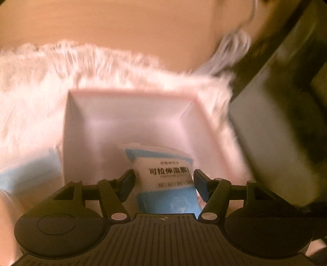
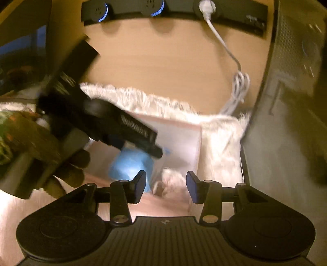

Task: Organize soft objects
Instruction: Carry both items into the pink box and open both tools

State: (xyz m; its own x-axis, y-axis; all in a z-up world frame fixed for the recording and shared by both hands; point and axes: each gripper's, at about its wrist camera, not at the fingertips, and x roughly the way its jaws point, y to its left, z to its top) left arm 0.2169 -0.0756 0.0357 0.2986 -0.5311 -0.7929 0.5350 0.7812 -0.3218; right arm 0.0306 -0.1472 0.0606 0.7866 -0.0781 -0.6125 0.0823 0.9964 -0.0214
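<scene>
My left gripper is shut on a blue and white packet with printed characters, held over an open white box. The box stands on a white fluffy cloth. In the right wrist view a gloved hand holds the left gripper above the white box, with the packet's blue end blurred beneath it. My right gripper is open near the box's front. A small white fluffy thing lies beyond and between its fingers, apart from the pads.
A black power strip runs along the back of the wooden table, and a white cable trails from it. A tall dark grey case stands right of the fluffy cloth. A pale blue thing lies left of the box.
</scene>
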